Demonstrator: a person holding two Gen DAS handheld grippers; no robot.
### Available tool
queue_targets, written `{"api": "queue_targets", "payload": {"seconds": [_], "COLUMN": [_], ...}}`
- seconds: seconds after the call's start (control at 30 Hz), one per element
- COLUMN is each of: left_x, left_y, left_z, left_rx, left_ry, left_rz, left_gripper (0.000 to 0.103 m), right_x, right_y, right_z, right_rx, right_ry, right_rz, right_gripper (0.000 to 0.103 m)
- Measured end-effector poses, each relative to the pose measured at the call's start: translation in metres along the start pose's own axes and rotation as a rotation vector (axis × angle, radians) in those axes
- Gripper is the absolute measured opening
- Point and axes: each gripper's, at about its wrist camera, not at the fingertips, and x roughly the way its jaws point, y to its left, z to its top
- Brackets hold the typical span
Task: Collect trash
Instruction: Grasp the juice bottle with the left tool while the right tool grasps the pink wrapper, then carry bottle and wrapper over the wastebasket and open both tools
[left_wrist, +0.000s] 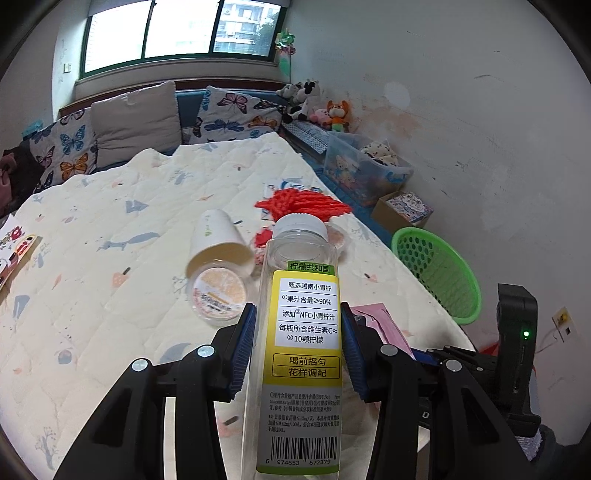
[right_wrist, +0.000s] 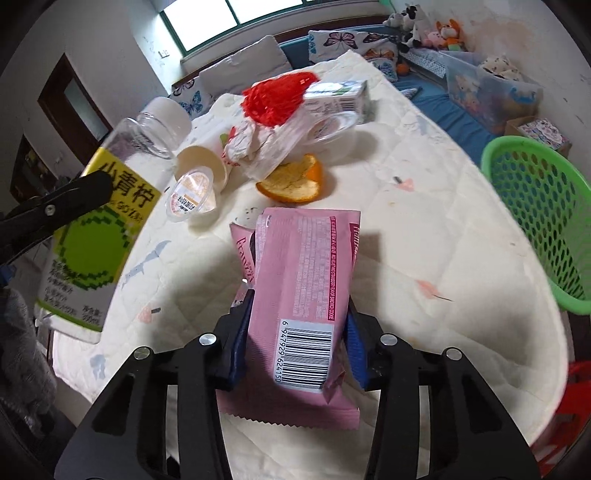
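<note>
We clamped the empty bottle (left_wrist: 299, 332) in the left gripper (left_wrist: 298, 350) and the pink wrapper (right_wrist: 303, 295) in the right gripper (right_wrist: 299, 343); both should clear the green basket's (right_wrist: 535, 206) rim, off the table's right edge, before release.

Quilted bed (right_wrist: 424, 229) carries orange peel (right_wrist: 291, 182), paper cup (left_wrist: 218, 243).

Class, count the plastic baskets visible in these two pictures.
1. The green basket stands past the table's far right edge, beside the cardboard box. Others may be hidden.

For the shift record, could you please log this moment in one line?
left gripper: shut on bottle | right gripper: shut on pink wrapper | green basket: beside bed
</note>
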Motion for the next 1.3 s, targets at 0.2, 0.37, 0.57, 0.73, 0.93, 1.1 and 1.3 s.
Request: {"api": "queue_targets", "payload": {"seconds": [0.2, 0.37, 0.57, 0.73, 0.93, 1.1, 1.3], "left_x": [0.008, 0.019, 0.039, 0.058, 0.093, 0.123, 0.167], "left_y": [-0.024, -0.044, -0.077, -0.105, -0.141, -0.177, -0.212], "left_z": [0.006, 0.015, 0.026, 0.04, 0.058, 0.067, 0.074], "left_rx": [0.034, 0.056, 0.111, 0.157, 0.192, 0.247, 0.287], "left_ry": [0.01, 0.028, 0.058, 0.083, 0.143, 0.188, 0.262], "left_rz": [-0.04, -0.081, -0.119, -0.153, -0.206, -0.237, -0.274], "left_gripper": [0.043, 0.043, 0.043, 0.043, 0.043, 0.043, 0.043], "right_x": [-0.035, -0.054, -0.063, -0.059, -0.045, -0.045, -0.067], "right_y": [-0.032, -0.084, -0.162, -0.219, -0.256, -0.27, -0.269], "right_z": [0.004, 0.013, 0.026, 0.032, 0.031, 0.027, 0.014], "right_rx": [0.044, 0.123, 0.236, 0.314, 0.36, 0.389, 0.4], "right_ry": [-0.072, -0.123, -0.135, -0.119, -0.1, -0.117, -0.151], "right_rz": [-0.026, -0.112, -0.224, -0.271, -0.295, -0.314, -0.32], "right_gripper": [0.045, 0.045, 0.047, 0.047, 0.064, 0.072, 0.076]}}
